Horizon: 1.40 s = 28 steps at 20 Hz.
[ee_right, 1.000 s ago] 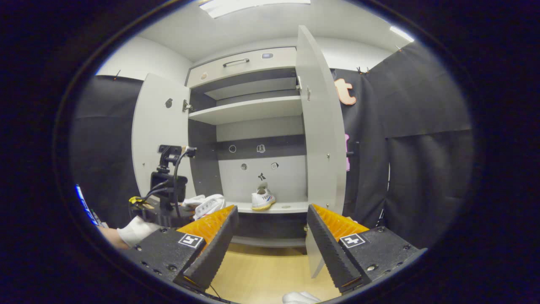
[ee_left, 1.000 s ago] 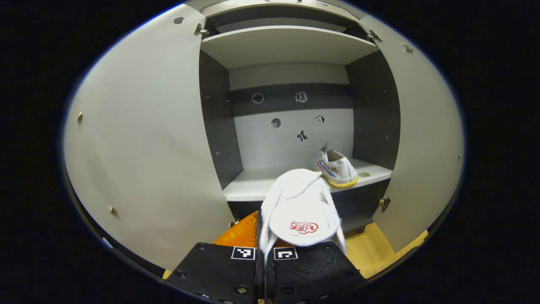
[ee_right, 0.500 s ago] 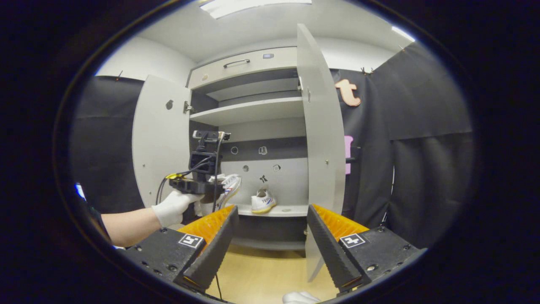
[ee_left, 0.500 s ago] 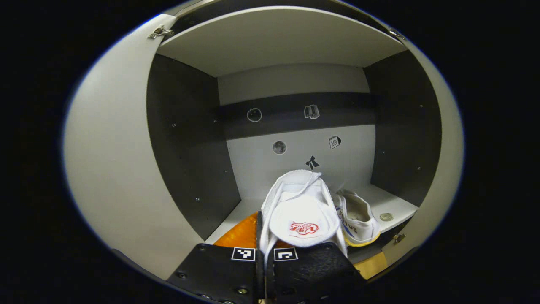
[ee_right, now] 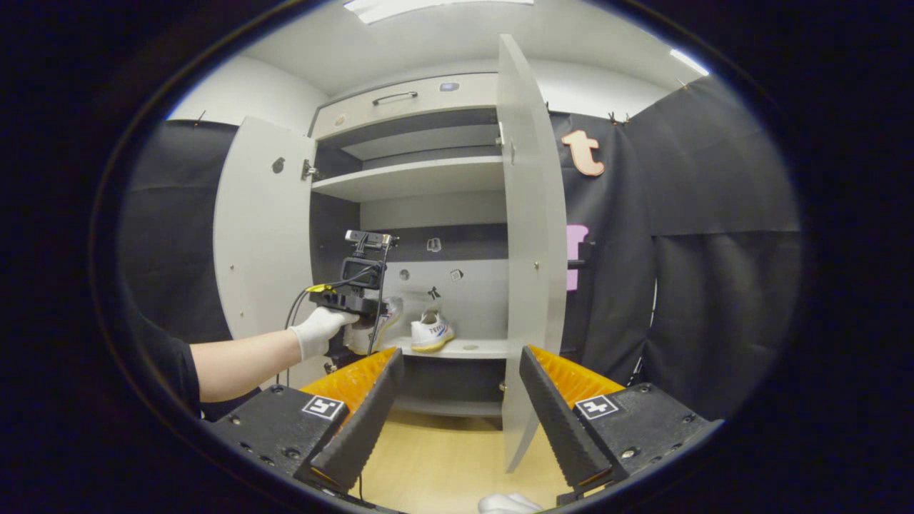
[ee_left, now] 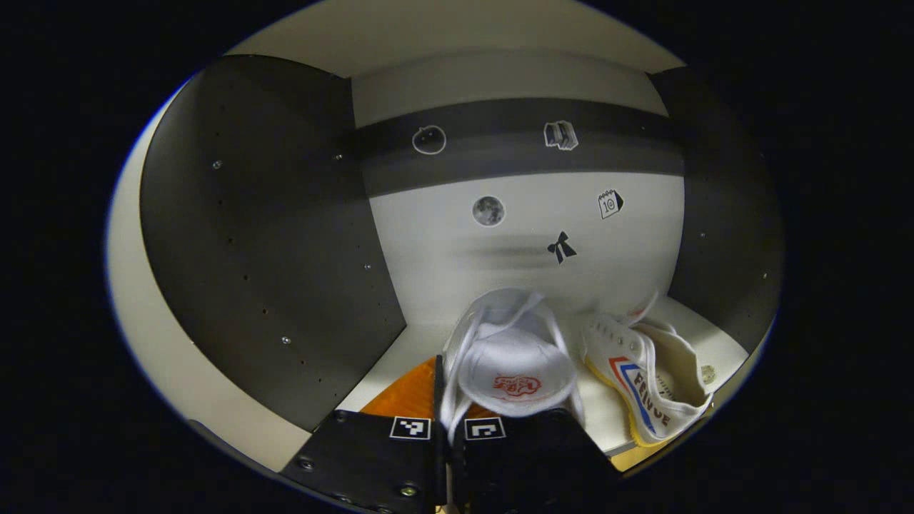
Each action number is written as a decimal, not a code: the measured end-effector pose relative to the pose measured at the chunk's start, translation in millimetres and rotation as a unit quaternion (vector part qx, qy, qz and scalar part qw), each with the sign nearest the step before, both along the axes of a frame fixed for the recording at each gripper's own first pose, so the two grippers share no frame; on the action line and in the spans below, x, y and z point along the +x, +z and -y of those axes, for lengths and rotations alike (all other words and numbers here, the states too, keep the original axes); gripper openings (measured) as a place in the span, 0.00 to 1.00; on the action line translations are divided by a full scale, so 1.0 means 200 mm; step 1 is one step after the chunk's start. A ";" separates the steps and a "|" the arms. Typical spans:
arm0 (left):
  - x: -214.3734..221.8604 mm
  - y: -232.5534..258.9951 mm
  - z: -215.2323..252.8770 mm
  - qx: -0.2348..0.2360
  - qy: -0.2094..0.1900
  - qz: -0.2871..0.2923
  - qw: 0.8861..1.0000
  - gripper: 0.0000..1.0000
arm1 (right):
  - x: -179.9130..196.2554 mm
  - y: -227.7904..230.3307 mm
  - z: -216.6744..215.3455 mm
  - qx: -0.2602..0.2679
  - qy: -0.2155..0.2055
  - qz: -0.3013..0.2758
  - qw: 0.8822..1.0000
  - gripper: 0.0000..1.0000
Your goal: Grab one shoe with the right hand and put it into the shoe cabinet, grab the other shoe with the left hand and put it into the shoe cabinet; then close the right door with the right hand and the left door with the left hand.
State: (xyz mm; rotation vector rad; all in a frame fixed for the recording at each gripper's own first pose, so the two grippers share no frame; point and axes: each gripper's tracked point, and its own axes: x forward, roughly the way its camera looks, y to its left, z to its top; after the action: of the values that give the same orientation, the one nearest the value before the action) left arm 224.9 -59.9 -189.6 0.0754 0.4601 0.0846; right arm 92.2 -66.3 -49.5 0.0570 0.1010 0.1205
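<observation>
Since 1 second ago, the left gripper (ee_left: pixel 448 435) has advanced from outside the shoe cabinet (ee_right: pixel 410 178) into its lower compartment, carrying the second shoe (ee_left: pixel 510 357) above the shelf (ee_left: pixel 400 350). Both doors stand open: the right door (ee_right: pixel 527 250) and the left door (ee_right: pixel 260 228). The first shoe (ee_left: pixel 646 385) already rests on the shelf, just right of the carried one. The left jaws are clamped on the second shoe. The right gripper (ee_right: pixel 457 400) waits outside, jaws spread and empty. Remaining: release shoe 2, then close 2 doors.
</observation>
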 end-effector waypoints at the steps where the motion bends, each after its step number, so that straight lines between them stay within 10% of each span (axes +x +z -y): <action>1: -0.01 -0.02 0.01 -0.004 -0.004 -0.012 1.000 0.14 | 0.00 0.00 0.00 0.002 -0.001 -0.004 1.000 1.00; 2: -0.01 -0.04 0.02 -0.009 -0.010 -0.019 1.000 0.06 | 0.00 -0.01 0.00 0.004 0.001 -0.005 1.000 1.00; 12: 0.00 -0.03 0.07 -0.030 -0.029 -0.039 0.998 0.31 | -0.01 -0.02 -0.01 0.007 0.006 -0.013 1.000 1.00; 13: -0.01 -0.02 0.07 -0.026 -0.028 -0.034 0.999 0.60 | -0.01 -0.01 -0.01 0.006 0.005 -0.011 1.000 1.00; 14: -0.02 -0.02 0.07 -0.027 -0.033 -0.036 0.998 0.51 | -0.01 -0.01 -0.01 0.005 0.005 -0.010 1.000 1.00; 16: -0.06 -0.02 0.07 -0.031 -0.041 -0.034 0.998 0.98 | -0.02 0.00 -0.03 0.004 0.008 -0.009 1.000 1.00; 28: -0.53 0.46 -0.04 -0.030 -0.047 0.096 0.994 0.96 | -0.07 0.09 -0.07 -0.005 -0.005 0.022 1.000 1.00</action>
State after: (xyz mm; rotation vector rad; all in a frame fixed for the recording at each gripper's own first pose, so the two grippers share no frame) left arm 119.4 -51.8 -97.9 0.0287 0.2659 -0.0138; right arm 78.9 -51.8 -31.8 0.0452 0.0566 0.1121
